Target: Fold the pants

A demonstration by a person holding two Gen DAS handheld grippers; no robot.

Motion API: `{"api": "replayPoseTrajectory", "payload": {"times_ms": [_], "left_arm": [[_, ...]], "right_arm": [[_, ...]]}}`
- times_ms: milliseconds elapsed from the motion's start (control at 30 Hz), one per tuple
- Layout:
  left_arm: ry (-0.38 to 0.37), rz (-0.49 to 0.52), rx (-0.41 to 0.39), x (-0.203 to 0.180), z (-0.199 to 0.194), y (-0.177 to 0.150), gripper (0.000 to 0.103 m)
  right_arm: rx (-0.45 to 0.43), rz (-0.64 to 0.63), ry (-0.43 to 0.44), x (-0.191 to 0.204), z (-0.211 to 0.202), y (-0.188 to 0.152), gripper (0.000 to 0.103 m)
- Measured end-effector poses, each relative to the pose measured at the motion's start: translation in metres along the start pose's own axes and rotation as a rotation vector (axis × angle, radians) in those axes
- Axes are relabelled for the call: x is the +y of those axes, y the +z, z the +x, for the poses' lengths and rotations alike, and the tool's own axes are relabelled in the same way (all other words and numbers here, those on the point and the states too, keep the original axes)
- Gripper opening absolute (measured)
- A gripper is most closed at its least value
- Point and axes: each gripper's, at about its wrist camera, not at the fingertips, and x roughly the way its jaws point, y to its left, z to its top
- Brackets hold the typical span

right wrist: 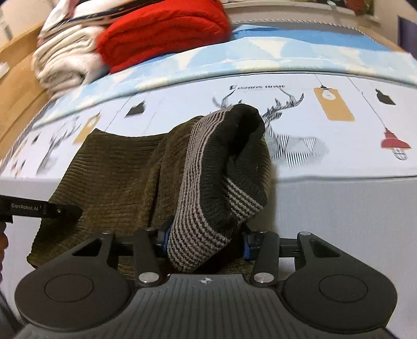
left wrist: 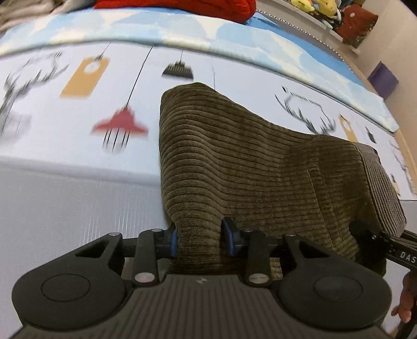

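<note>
Olive-brown corduroy pants (left wrist: 247, 161) hang lifted over the bed, stretched between both grippers. My left gripper (left wrist: 200, 240) is shut on a bunched edge of the corduroy. My right gripper (right wrist: 206, 242) is shut on the striped grey-and-black knit waistband (right wrist: 208, 198) of the pants (right wrist: 117, 169). The waistband also shows at the right of the left wrist view (left wrist: 380, 187). The right gripper's body (left wrist: 385, 245) shows at the right edge of the left wrist view, and the left gripper's finger (right wrist: 44, 210) at the left of the right wrist view.
A bed sheet (left wrist: 78, 130) printed with deer, lamps and tags lies beneath. A red folded blanket (right wrist: 161, 34) and white folded laundry (right wrist: 65, 60) sit at the far side. Stuffed toys (left wrist: 318, 7) and a purple box (left wrist: 383, 78) are at the far right.
</note>
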Motion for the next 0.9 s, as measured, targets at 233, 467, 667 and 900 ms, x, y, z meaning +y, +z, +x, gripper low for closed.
{"api": "replayPoseTrajectory", "payload": {"times_ms": [233, 467, 667, 900], "left_arm": [[0.038, 0.071, -0.053, -0.016, 0.041, 0.082, 0.037], [0.057, 0.069, -0.078, -0.021, 0.063, 0.113, 0.044], [0.038, 0.120, -0.121, -0.003, 0.033, 0.069, 0.077], [0.065, 0.128, -0.189, 0.007, 0.020, 0.029, 0.085]], "right_arm": [[-0.051, 0.109, 0.016, -0.022, 0.054, 0.052, 0.049], [-0.107, 0.108, 0.012, -0.033, 0.085, 0.078, 0.052], [-0.093, 0.193, -0.011, -0.052, 0.065, 0.058, 0.076], [-0.041, 0.136, -0.102, -0.050, 0.059, 0.034, 0.076]]}}
